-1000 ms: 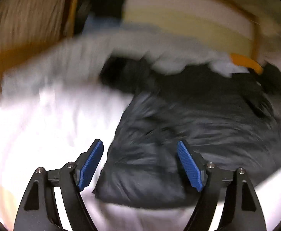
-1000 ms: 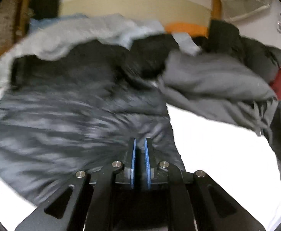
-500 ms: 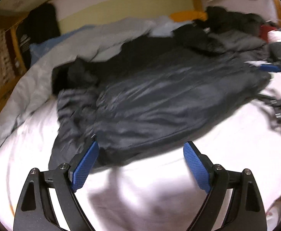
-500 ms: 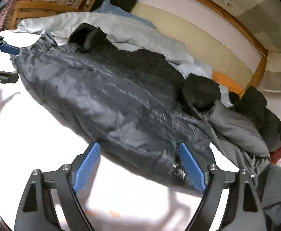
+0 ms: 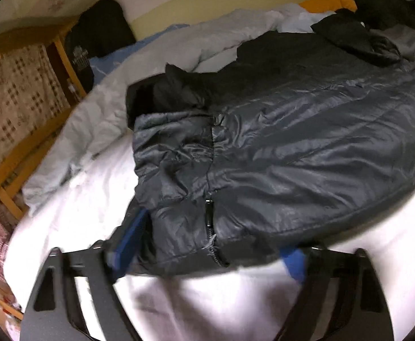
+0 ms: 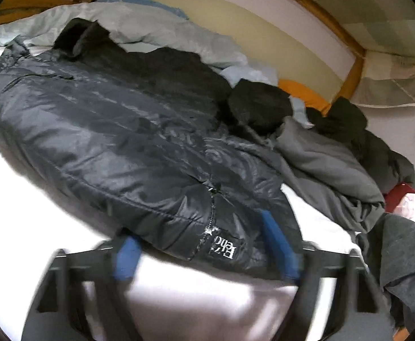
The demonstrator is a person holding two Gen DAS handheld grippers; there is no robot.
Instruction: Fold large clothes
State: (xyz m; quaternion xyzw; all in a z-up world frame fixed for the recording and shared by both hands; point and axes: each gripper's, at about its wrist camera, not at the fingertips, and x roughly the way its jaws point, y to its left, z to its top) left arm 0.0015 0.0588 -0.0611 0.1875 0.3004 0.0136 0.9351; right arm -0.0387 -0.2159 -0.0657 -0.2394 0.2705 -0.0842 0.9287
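The puffer jacket (image 5: 292,147) looked light, soft and slippery; both tools, left tool (image 5: 210,251) and right tool (image 6: 207,253), were closing around its near hem, not yet clamped.

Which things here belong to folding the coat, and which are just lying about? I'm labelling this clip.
In the job: shiny dark grey padded jacket; left hand-held gripper; right hand-held gripper.
Lying about: pale grey duvet; heap of dark grey and black clothes; white bedsheet.

One shiny dark grey padded jacket (image 5: 306,153) with two zips, one at each near corner. One pale grey duvet (image 5: 156,65). One matte grey fleece garment (image 6: 326,164). Two claws, one per view.
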